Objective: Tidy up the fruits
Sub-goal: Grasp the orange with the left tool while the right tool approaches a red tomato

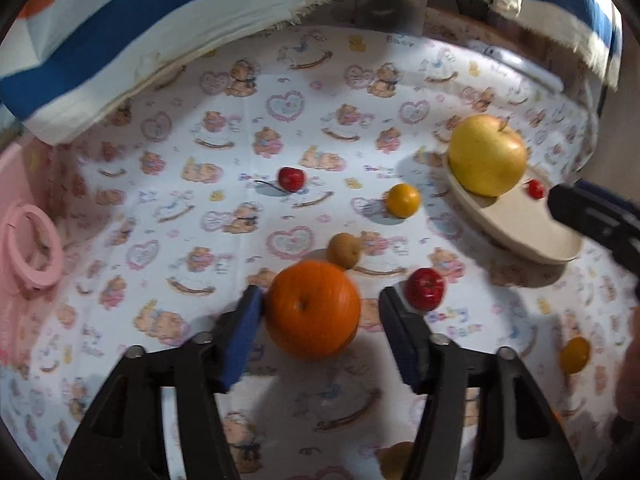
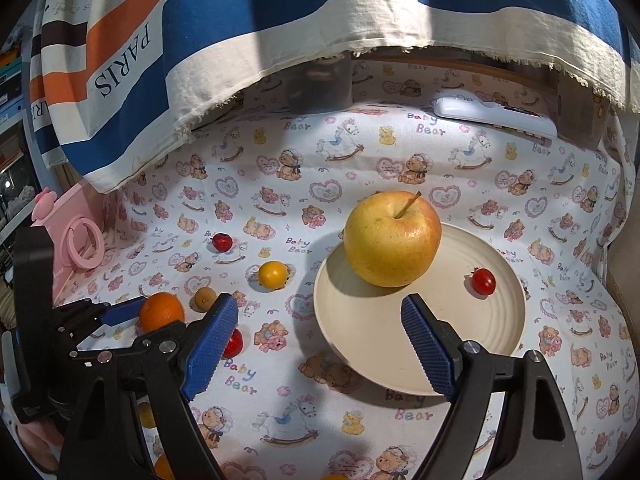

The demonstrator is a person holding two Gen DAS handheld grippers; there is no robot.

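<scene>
My left gripper point(image 1: 320, 312) is open, its blue pads on either side of an orange point(image 1: 313, 309) on the bear-print cloth; the left pad touches it, the right pad stands apart. The orange also shows in the right wrist view point(image 2: 161, 311). A cream plate point(image 2: 420, 344) holds a yellow apple point(image 2: 392, 238) and a cherry tomato point(image 2: 483, 281). My right gripper point(image 2: 320, 324) is open and empty above the plate's near-left rim. Loose on the cloth lie a yellow tomato point(image 1: 403, 200), a brown longan point(image 1: 344, 251), a red fruit point(image 1: 425, 289) and a cherry point(image 1: 291, 179).
A striped PARIS cloth point(image 2: 240, 40) hangs over the back. A white remote point(image 2: 494, 116) lies at the far right. A pink box with a ring point(image 2: 82, 246) stands at the left. More small orange fruits lie near the cloth's front edge point(image 1: 575, 355).
</scene>
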